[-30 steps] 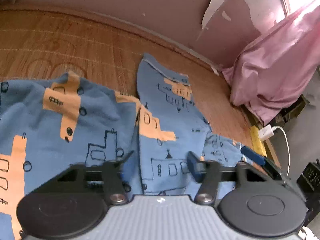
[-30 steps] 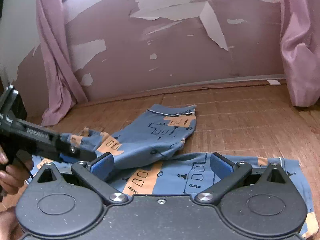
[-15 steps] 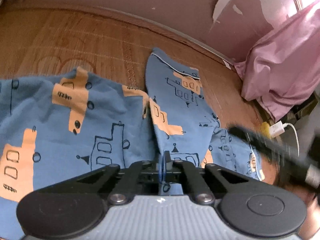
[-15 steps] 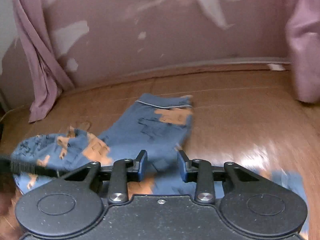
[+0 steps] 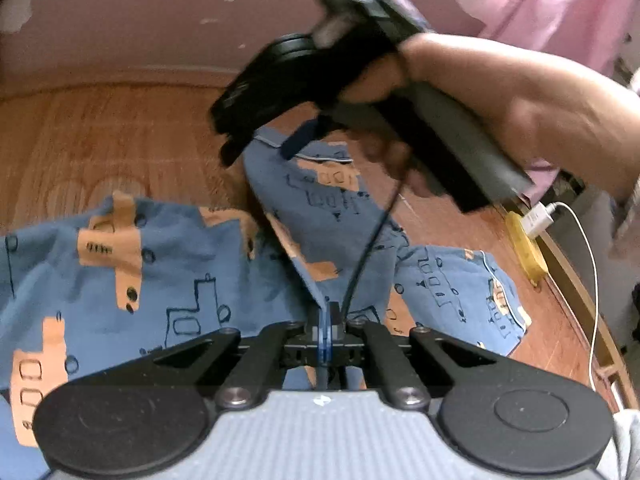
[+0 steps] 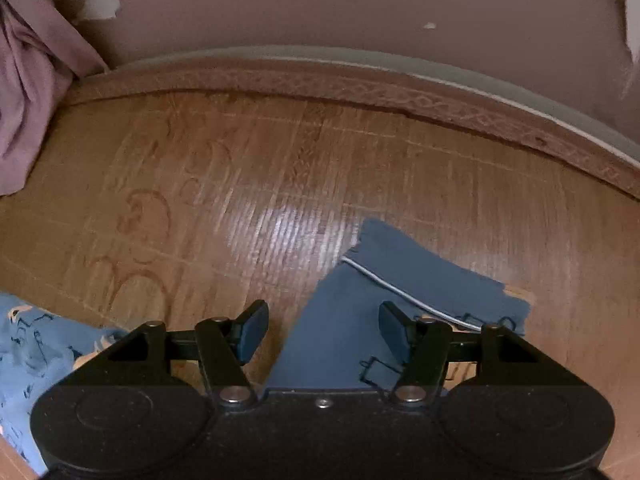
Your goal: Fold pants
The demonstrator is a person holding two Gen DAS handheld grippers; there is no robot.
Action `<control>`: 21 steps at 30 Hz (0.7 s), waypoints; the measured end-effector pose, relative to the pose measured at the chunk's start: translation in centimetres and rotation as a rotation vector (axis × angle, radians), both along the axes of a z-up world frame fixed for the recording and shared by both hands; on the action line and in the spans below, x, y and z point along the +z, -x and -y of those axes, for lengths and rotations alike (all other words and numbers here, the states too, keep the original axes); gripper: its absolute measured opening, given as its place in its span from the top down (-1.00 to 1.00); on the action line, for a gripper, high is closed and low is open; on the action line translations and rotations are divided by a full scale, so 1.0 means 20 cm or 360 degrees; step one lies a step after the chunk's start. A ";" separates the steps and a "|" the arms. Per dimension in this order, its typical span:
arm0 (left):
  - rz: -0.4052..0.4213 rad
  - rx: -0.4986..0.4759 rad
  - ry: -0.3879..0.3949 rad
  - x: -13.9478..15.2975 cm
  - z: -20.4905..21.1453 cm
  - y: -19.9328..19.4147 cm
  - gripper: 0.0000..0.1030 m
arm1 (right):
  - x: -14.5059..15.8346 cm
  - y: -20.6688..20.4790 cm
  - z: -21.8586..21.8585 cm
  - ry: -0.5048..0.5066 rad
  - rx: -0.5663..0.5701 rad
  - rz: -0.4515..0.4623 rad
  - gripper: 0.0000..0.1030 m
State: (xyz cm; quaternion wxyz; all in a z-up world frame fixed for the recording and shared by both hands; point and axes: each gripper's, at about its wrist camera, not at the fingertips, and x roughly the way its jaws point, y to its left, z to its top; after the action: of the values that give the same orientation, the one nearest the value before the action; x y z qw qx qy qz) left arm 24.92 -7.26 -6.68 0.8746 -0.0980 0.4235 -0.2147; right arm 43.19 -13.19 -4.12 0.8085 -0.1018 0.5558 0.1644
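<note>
The left tool [image 5: 325, 330] is clamped on a fold of the blue cotton pants with orange patches [image 5: 160, 264], which lie spread on the woven bamboo mat [image 6: 248, 184]. The right tool [image 6: 320, 328] hangs with fingers apart above a pant-leg hem near the mat's far edge.

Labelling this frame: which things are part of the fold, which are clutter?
Job: blue patterned pants; left gripper, shut on the fabric; right gripper, open above a leg.
Lying about: pink curtain; white charger; yellow object.
</note>
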 end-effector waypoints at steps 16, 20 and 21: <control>0.0239 -0.0131 -0.0036 0.10 0.02 0.11 0.99 | 0.49 0.41 0.77 -0.0616 -0.0433 0.0573 1.00; 0.0413 -0.0297 -0.0157 0.19 0.13 0.18 0.99 | 0.55 0.88 1.15 -0.0753 -0.0666 0.0842 1.00; 0.0459 -0.0364 -0.0214 0.20 0.17 0.20 0.99 | 0.52 0.99 1.22 -0.0764 -0.0748 0.0876 1.00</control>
State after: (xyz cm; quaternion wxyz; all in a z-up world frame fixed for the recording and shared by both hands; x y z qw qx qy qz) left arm 20.84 -10.72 -2.70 0.9007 0.0413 0.3154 -0.2959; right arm 23.30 -37.64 6.19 0.9427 0.1784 0.2736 0.0673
